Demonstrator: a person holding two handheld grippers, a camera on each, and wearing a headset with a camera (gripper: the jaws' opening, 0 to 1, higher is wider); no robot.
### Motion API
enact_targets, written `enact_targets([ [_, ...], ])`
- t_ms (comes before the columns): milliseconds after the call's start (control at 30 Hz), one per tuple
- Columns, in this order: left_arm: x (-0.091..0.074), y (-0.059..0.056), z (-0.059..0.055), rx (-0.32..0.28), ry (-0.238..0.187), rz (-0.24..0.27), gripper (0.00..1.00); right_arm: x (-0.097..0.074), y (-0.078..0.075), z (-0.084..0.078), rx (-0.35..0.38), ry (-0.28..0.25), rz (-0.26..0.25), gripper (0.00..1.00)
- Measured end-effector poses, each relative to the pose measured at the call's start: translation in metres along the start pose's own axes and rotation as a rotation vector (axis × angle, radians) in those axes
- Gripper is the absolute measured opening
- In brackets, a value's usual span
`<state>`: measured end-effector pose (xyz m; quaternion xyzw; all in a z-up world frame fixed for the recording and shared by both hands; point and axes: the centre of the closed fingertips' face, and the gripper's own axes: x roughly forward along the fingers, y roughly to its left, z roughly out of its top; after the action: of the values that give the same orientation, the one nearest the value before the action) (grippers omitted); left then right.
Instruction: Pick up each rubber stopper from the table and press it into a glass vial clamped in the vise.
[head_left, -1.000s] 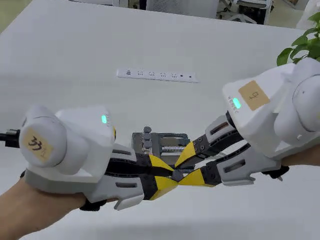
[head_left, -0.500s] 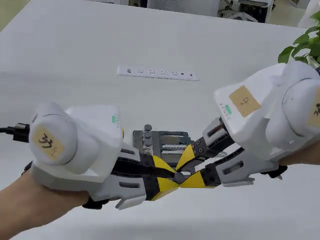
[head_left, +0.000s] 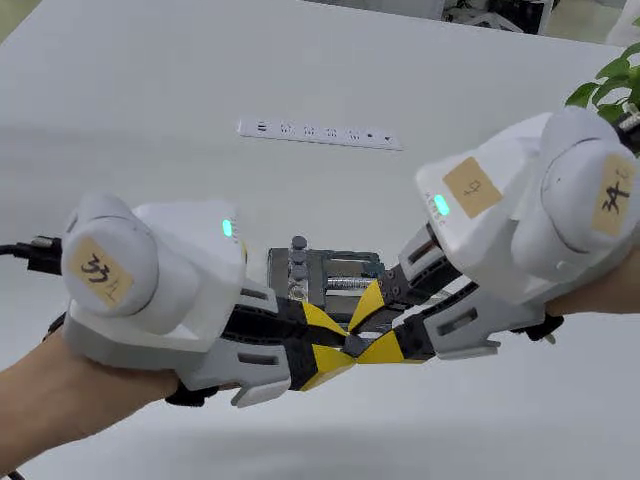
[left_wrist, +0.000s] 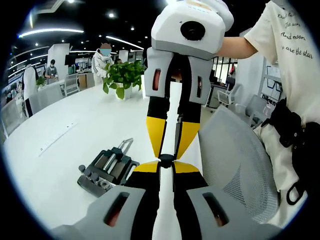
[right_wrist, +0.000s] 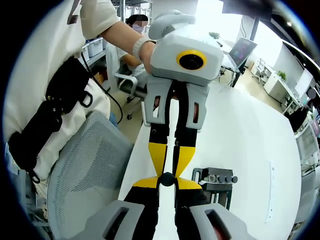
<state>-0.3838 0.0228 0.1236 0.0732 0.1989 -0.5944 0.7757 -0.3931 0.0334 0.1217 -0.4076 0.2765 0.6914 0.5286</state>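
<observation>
Left gripper (head_left: 338, 348): jaws narrowed to a slit, yellow-and-black tips pinched on a small dark round rubber stopper (head_left: 352, 346). Right gripper (head_left: 366, 344): jaws just as narrow, its tips meet the same stopper from the opposite side. The stopper sits just in front of the grey metal vise (head_left: 345, 266) on the white table (head_left: 150, 120), not touching it.

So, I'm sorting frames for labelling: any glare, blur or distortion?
Head view: sharp, evenly lit, soft shadow on the table near the bottom edge. Left gripper view: fisheye curvature, bright ceiling strips. Right gripper view: fisheye too, overexposed white at the top.
</observation>
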Motion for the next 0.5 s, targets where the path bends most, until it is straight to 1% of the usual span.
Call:
enact_targets([
  [67, 0.000, 0.001, -0.001, -0.009, -0.005, 0.008, 0.05, 0.002, -0.001, 0.000, -0.001, 0.001, 0.004, 0.06],
  [133, 0.000, 0.005, -0.004, -0.024, -0.006, 0.031, 0.09, 0.004, -0.002, -0.002, 0.003, 0.004, 0.012, 0.06],
  [233, 0.000, 0.014, -0.012, -0.025, 0.004, 0.076, 0.26, 0.006, -0.005, -0.008, -0.006, 0.028, 0.010, 0.06],
  [300, -0.001, 0.018, -0.017, -0.039, 0.007, 0.105, 0.38, 0.008, -0.007, -0.012, -0.003, 0.032, 0.015, 0.06],
  [333, -0.002, 0.022, -0.020, -0.042, 0.009, 0.124, 0.43, 0.009, -0.007, -0.013, -0.002, 0.035, 0.016, 0.06],
  [367, -0.004, 0.028, -0.025, -0.045, 0.022, 0.161, 0.51, 0.010, -0.008, -0.016, -0.003, 0.042, 0.016, 0.06],
  [400, -0.004, 0.029, -0.029, -0.047, 0.029, 0.167, 0.58, 0.010, -0.009, -0.017, -0.004, 0.045, 0.017, 0.06],
  [467, -0.006, 0.035, -0.033, -0.050, 0.023, 0.203, 0.69, 0.012, -0.010, -0.019, -0.004, 0.051, 0.020, 0.06],
  [500, -0.007, 0.037, -0.036, -0.057, 0.029, 0.215, 0.73, 0.013, -0.010, -0.019, -0.005, 0.053, 0.021, 0.06],
])
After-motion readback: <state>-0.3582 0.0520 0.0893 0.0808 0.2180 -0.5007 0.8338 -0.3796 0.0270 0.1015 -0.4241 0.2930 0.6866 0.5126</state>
